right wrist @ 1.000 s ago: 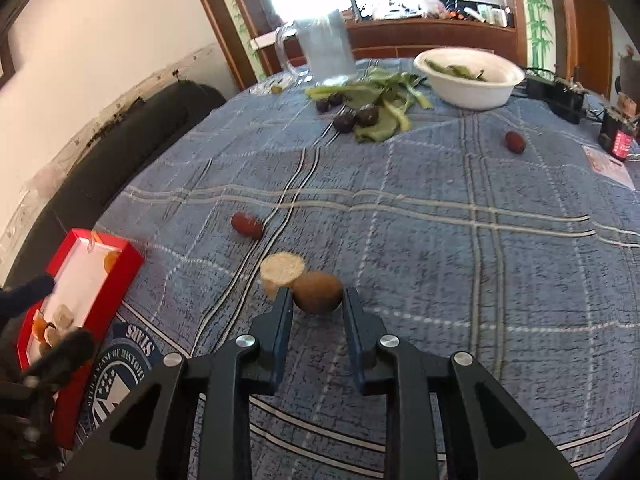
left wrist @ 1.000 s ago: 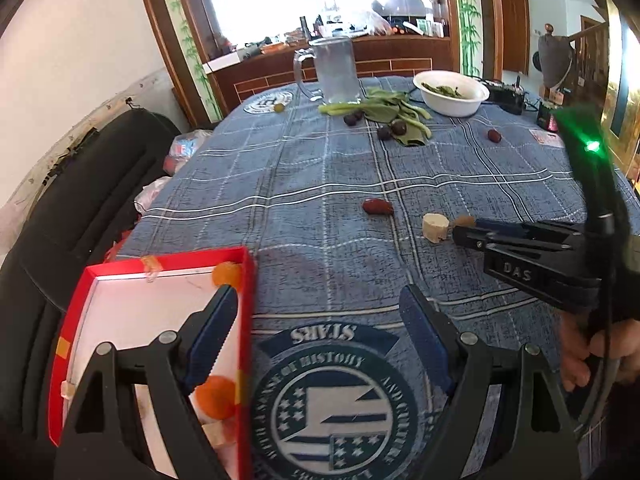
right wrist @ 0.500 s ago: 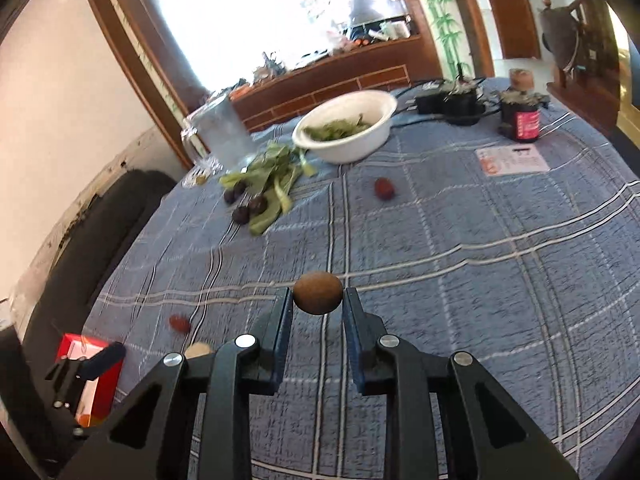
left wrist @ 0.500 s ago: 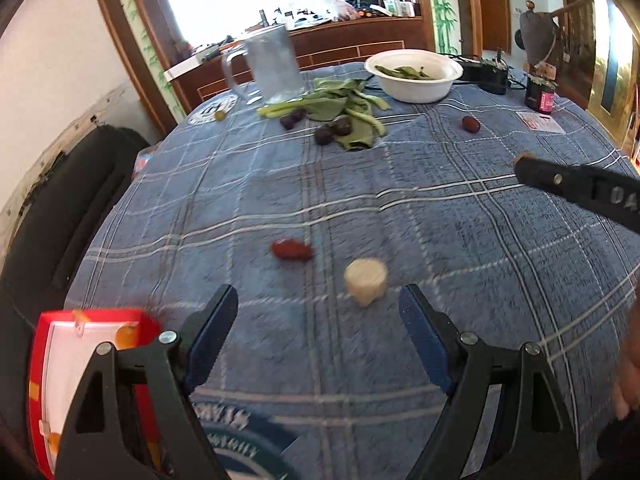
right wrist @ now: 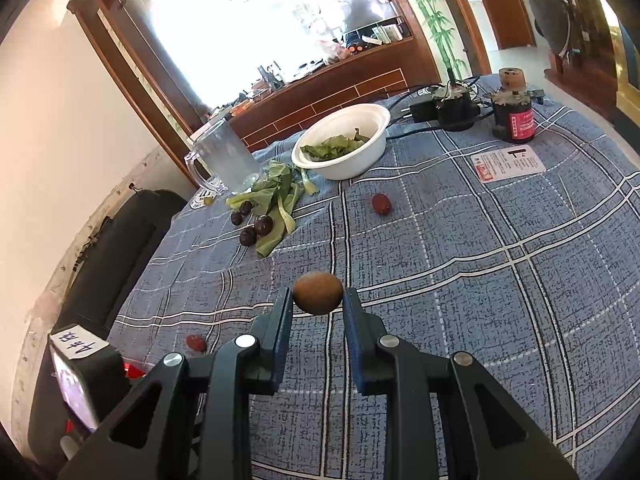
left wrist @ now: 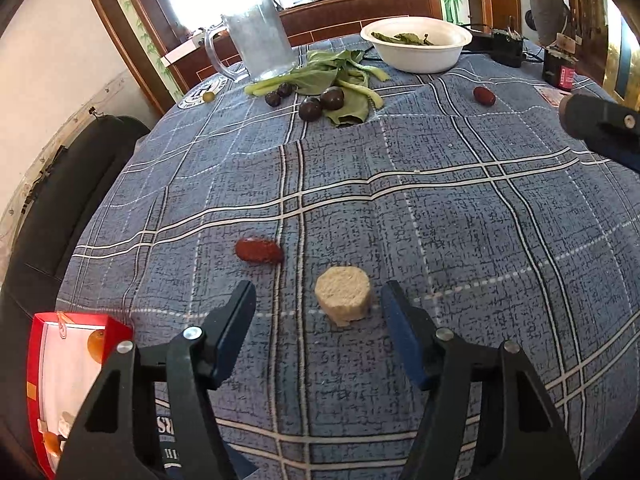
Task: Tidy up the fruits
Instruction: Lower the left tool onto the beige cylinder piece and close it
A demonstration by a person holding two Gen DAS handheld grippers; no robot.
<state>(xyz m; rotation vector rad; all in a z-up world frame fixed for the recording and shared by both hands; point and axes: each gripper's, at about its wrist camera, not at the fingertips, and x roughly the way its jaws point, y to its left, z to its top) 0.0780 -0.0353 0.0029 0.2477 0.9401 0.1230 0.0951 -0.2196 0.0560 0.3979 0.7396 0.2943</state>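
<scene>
Near the red box [left wrist: 76, 364], a pale round slice [left wrist: 343, 294] sits between the wide-open left gripper [left wrist: 318, 304]; probably light and crumbly, so pinch its sides. The right gripper [right wrist: 318, 306] clamps a small kiwi [right wrist: 318, 293] aloft; soft, don't squeeze.

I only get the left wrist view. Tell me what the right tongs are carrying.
Observer: The right tongs are shut on a brown fruit, egg-shaped, pinched at their tips.
Operator: Now describe what sits behind my left tongs.
Observer: A small lit screen is mounted there.
Operator: Report any marking on it.
Observer: A handwritten paper label is stuck above it; I cannot read the writing.
</scene>
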